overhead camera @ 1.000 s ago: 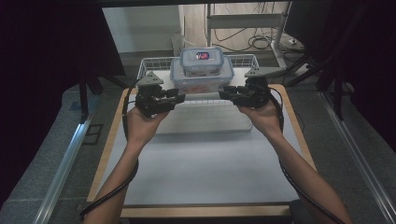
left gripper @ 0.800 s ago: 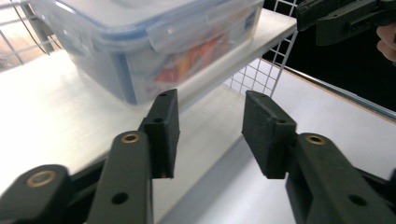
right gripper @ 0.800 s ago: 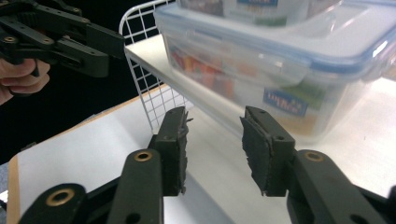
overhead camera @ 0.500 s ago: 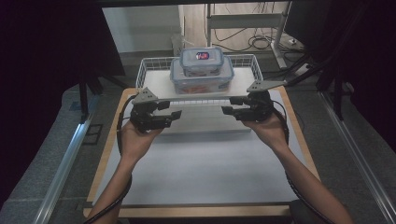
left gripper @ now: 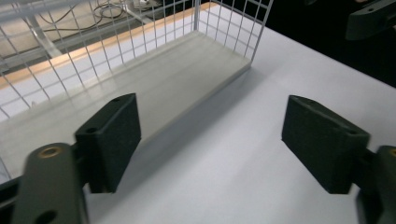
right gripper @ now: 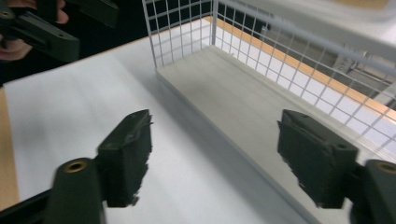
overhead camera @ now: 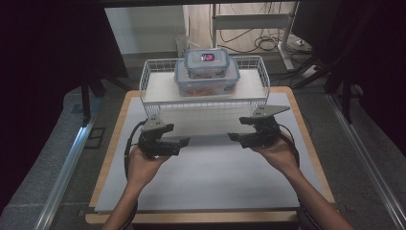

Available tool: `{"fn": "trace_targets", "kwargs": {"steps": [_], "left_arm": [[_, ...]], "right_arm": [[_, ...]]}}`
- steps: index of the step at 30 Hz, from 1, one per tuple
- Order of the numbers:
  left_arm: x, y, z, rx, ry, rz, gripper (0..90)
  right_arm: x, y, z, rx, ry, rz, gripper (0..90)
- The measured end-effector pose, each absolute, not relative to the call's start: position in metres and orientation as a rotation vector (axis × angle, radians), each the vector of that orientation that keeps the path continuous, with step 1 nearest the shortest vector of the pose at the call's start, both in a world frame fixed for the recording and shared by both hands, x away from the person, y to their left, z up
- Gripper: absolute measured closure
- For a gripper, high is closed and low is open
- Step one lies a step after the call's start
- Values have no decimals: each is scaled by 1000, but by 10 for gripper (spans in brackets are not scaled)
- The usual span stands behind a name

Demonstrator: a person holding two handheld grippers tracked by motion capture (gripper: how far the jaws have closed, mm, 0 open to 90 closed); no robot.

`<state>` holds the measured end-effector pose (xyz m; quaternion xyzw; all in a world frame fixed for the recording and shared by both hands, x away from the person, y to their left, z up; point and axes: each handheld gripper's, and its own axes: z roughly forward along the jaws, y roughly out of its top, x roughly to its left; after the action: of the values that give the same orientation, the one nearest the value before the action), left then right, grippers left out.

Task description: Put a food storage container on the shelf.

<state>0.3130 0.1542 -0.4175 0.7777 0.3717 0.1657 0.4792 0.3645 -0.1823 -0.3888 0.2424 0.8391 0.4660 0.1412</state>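
Two stacked lidded containers (overhead camera: 207,72); one white wire rack (overhead camera: 261,72); two grippers: left (overhead camera: 184,141), right (overhead camera: 233,137).

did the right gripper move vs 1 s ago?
Yes. The right gripper has pulled back toward the person, away from the wire shelf; a second ago it was up at the shelf's front edge. Its jaws stand open.

The high view is dimly lit – the surroundings fall to near black, while the white counter (overhead camera: 210,177) is evenly but weakly illuminated. A soft shadow is cast under the wire shelf (overhead camera: 205,92). In the right gripper view, motion blur is seen on the claw's (right gripper: 224,158) near parts and the mesh; the left gripper view is sharper, without glare.
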Motion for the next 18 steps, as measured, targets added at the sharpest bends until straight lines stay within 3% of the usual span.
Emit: {"fn": "trace_targets", "kwargs": {"steps": [7,18], "left_arm": [[295,154,-434,1908,908,404,100],[269,157,-448,1917,902,424,32]], "right_arm": [[350,-192,-405,709,2403,1332,148],[334,-211,-426,748,2403,1315,86]]}}
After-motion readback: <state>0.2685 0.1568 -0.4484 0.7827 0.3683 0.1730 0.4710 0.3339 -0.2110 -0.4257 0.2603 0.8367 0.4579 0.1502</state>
